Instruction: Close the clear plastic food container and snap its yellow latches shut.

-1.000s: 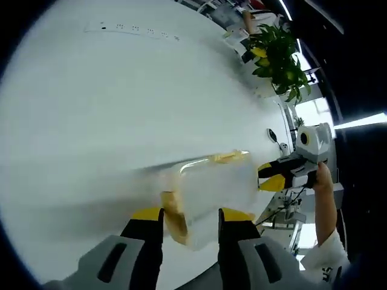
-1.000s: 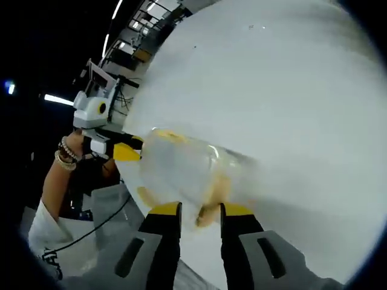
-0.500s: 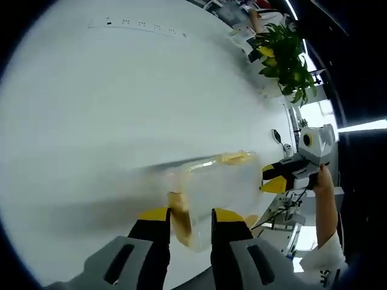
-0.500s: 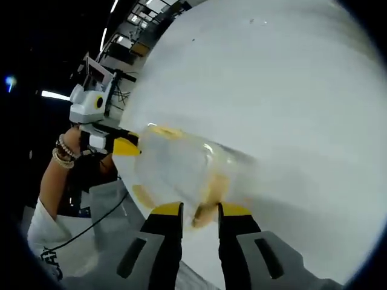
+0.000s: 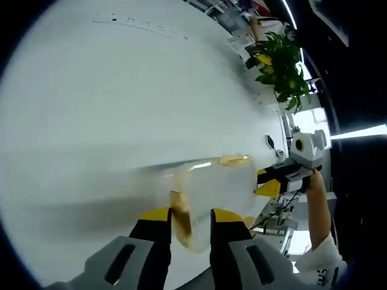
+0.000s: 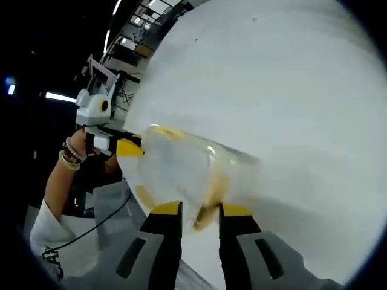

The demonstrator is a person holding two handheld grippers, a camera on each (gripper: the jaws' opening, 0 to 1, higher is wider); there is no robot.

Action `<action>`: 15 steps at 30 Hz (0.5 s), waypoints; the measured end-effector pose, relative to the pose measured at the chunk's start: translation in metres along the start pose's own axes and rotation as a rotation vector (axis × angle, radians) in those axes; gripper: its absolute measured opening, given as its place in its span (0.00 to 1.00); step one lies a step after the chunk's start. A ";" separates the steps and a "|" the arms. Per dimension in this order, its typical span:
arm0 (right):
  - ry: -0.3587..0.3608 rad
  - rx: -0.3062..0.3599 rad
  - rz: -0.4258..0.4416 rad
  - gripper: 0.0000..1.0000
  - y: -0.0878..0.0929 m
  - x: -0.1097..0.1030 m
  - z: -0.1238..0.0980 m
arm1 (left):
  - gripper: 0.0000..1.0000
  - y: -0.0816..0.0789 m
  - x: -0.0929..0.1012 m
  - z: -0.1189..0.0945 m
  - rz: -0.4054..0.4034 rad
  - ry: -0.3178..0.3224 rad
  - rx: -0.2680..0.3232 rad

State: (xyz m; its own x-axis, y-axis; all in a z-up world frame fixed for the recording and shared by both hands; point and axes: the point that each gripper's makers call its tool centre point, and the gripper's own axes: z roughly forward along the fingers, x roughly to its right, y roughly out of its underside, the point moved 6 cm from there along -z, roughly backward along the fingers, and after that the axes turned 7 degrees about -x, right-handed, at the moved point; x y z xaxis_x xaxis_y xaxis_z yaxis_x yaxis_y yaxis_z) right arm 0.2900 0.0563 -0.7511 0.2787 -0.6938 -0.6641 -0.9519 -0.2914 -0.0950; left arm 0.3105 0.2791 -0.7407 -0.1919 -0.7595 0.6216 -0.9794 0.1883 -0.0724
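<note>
The clear plastic food container (image 5: 214, 184) lies on the white table (image 5: 109, 103), close to the table's near edge, with its lid down on the body as far as the blurred views allow one to judge. Yellow latches show along its sides: one on the long edge away from the left gripper view (image 5: 234, 159), and one on the end nearest each camera, at (image 5: 179, 208) and at (image 6: 208, 212). Whether any latch is fully snapped cannot be told. The left gripper (image 5: 190, 214) stands at one end of the container, its yellow-tipped jaws narrowed to either side of the end latch and appearing to pinch it; in the right gripper view the same tool (image 6: 128, 147) comes in from the left, its yellow tip touching the far end of the container (image 6: 181, 166). The right gripper (image 6: 199, 209) stands at the opposite end, jaws likewise drawn close about that end's yellow latch and seeming to grip it; in the left gripper view it (image 5: 269, 181) enters from the right, touching the container's far end. A hand (image 5: 315, 181) holds that tool, and a hand with beaded bracelets at the wrist (image 6: 72, 158) holds the other. Beyond the table stand a green potted plant with a few yellow leaves (image 5: 279, 63), and a strip of small dark marks lies across the far tabletop (image 5: 148, 29).
</note>
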 end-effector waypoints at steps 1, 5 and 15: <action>-0.001 0.004 0.003 0.19 0.000 0.000 -0.001 | 0.18 0.000 0.000 0.000 0.006 -0.002 0.002; 0.015 0.009 -0.012 0.20 -0.007 -0.001 -0.001 | 0.18 -0.001 0.001 0.000 0.019 -0.006 0.010; 0.268 -0.083 -0.328 0.28 -0.021 -0.016 -0.016 | 0.24 0.006 0.011 -0.006 0.287 -0.179 0.153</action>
State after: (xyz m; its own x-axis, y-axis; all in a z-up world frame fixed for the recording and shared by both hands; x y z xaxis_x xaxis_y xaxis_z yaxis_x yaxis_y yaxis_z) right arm 0.3077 0.0628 -0.7269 0.5988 -0.6988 -0.3912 -0.7967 -0.5695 -0.2021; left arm 0.3034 0.2760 -0.7295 -0.4545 -0.7888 0.4138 -0.8796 0.3241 -0.3483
